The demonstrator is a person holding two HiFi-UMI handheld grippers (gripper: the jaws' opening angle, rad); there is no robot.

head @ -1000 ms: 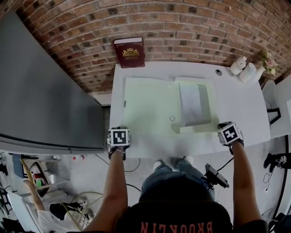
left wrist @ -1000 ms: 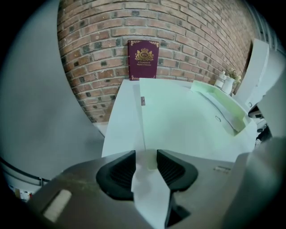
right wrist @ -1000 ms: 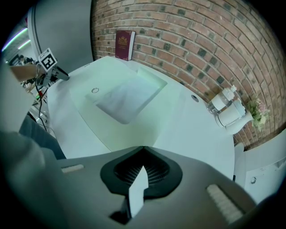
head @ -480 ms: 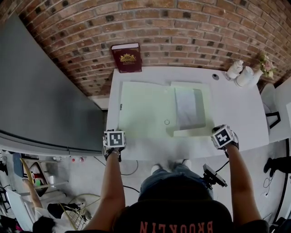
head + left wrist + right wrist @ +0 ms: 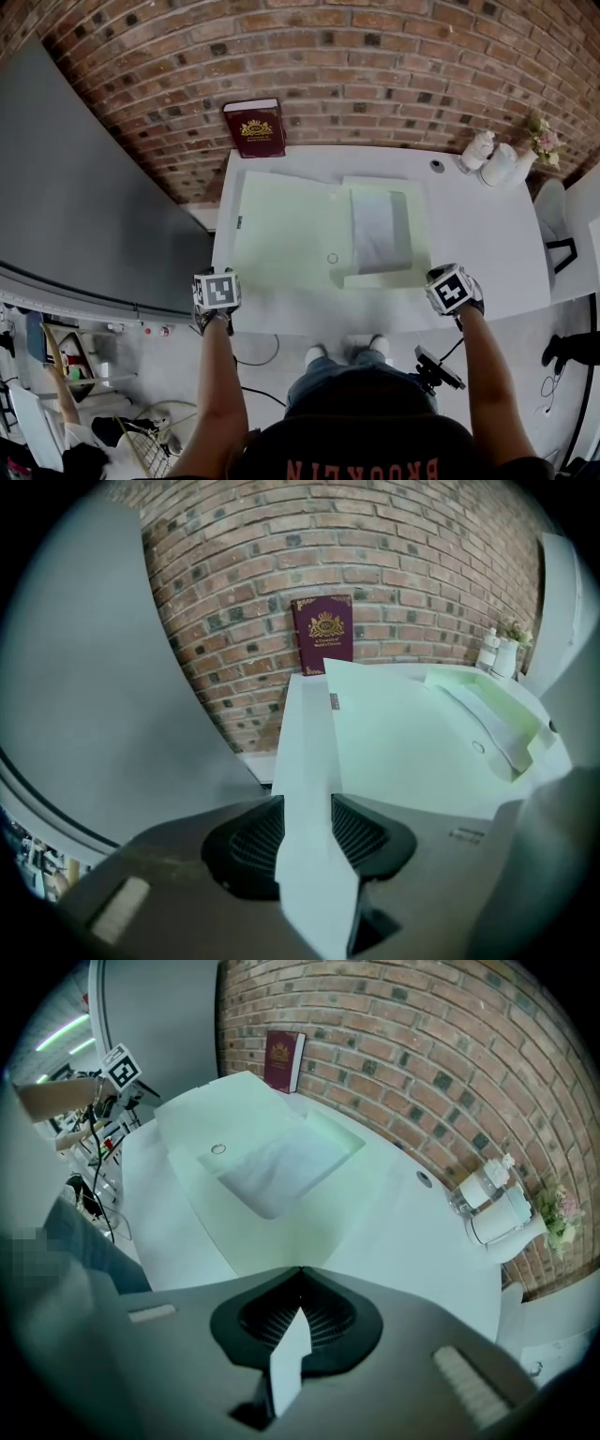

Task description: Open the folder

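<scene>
- Book [image 5: 254,127]: gold cover print is too small to read.
- Folder [image 5: 281,234]: small dark mark at left edge, unclear.
- White containers [image 5: 492,155]: kind too small to tell.

Bright, even, soft light leaves the white worktop [image 5: 487,244] and pale green folder [image 5: 281,230] nearly washed out with only faint shadows, while the fisheye lenses bow the brick wall [image 5: 375,56] and both gripper views fall to black at the corners.

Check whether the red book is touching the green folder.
Apart. The head view shows a strip of bare white table between the red book and the far edge of the green folder.
</scene>
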